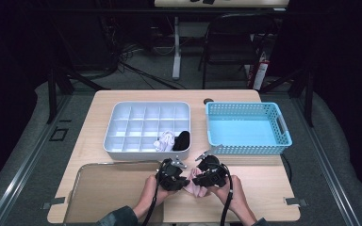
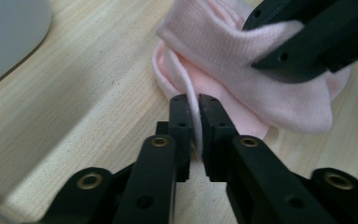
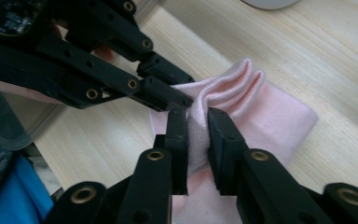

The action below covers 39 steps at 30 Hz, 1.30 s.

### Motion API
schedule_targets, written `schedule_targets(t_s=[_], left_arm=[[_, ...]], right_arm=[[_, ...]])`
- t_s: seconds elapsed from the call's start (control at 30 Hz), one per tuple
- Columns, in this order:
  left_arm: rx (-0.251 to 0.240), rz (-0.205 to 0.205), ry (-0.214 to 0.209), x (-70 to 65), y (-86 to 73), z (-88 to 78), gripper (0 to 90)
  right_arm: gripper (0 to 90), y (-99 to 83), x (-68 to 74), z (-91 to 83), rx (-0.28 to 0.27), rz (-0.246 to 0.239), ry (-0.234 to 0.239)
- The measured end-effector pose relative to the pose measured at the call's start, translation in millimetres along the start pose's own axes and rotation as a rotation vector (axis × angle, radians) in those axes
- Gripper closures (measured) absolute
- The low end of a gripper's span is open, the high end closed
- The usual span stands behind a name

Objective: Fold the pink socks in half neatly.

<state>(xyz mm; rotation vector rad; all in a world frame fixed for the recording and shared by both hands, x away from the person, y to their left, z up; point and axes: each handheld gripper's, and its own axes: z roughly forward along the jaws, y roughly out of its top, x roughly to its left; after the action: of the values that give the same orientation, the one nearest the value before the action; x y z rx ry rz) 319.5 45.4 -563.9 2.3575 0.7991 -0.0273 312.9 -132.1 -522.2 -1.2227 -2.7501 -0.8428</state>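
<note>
With both my left tool [image 2: 193, 122] and right tool [image 3: 197, 135] nipped nearly closed on a pink sock [image 1: 195, 189] at the table's [image 1: 264, 188] near edge, I am mid-fold, two socks already filed in the divided tray [image 1: 122, 150].

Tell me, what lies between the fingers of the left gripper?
In the left gripper view, a thin fold of the pink sock lies between the fingers of the left gripper, pinched above the wooden table.
</note>
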Motion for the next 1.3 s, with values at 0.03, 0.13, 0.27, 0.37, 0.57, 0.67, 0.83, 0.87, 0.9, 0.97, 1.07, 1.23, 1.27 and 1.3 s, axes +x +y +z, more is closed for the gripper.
schedule_targets(t_s=[0.03, 0.13, 0.27, 0.37, 0.57, 0.67, 0.83, 0.87, 0.9, 0.97, 1.07, 1.23, 1.27, 1.3], left_arm=[[0.000, 0.004, 0.003, 0.0, 0.4, -1.7, 79.3], [0.002, 0.010, 0.002, 1.2, 2.0, -6.8, 75.0], [0.010, 0.013, 0.021, 2.7, 2.5, -15.9, 70.3], [0.013, 0.004, 0.035, 4.9, 1.5, -25.1, 66.4], [-0.038, -0.010, 0.072, 3.1, 5.7, -40.9, 56.9], [-0.070, -0.025, 0.069, 1.1, 9.1, -44.2, 53.2], [-0.043, -0.041, 0.047, -0.4, 10.7, -32.5, 48.8], [-0.030, -0.044, 0.043, -0.8, 9.9, -29.0, 48.6], [-0.009, -0.041, 0.041, -1.2, 8.3, -24.9, 48.5], [0.002, -0.051, 0.035, -1.5, 5.8, -20.0, 51.0], [0.023, -0.047, 0.029, -1.7, 4.9, -15.8, 55.5], [0.039, -0.053, 0.019, -2.1, 2.1, -11.1, 63.7], [0.040, -0.055, 0.018, -1.9, 1.5, -10.6, 65.4], [0.037, -0.058, 0.027, -2.5, 1.0, -9.6, 67.3]], right_arm=[[72.2, 0.0, 0.5, -1.8, -0.012, -0.008, 0.007], [66.6, -0.9, 0.1, -11.1, -0.065, -0.021, 0.033], [63.9, -4.3, -2.1, -22.2, -0.114, -0.017, 0.027], [63.1, -8.8, -7.7, -27.6, -0.119, 0.000, 0.009], [60.9, -22.0, -22.4, -29.0, -0.116, 0.077, -0.028], [60.5, -27.4, -26.6, -26.3, -0.099, 0.110, -0.042], [59.3, -35.3, -31.1, -16.7, -0.063, 0.153, -0.015], [59.2, -36.2, -30.5, -14.2, -0.051, 0.164, -0.011], [59.1, -36.5, -30.3, -12.7, -0.037, 0.164, -0.014], [59.6, -36.8, -30.6, -9.9, -0.029, 0.169, -0.014], [59.6, -37.6, -33.9, -6.7, -0.012, 0.187, -0.025], [60.9, -39.0, -38.1, -1.1, 0.017, 0.184, -0.004], [61.7, -39.2, -37.0, 0.5, 0.007, 0.196, -0.005], [62.9, -39.2, -36.5, 1.7, 0.006, 0.202, -0.005]])
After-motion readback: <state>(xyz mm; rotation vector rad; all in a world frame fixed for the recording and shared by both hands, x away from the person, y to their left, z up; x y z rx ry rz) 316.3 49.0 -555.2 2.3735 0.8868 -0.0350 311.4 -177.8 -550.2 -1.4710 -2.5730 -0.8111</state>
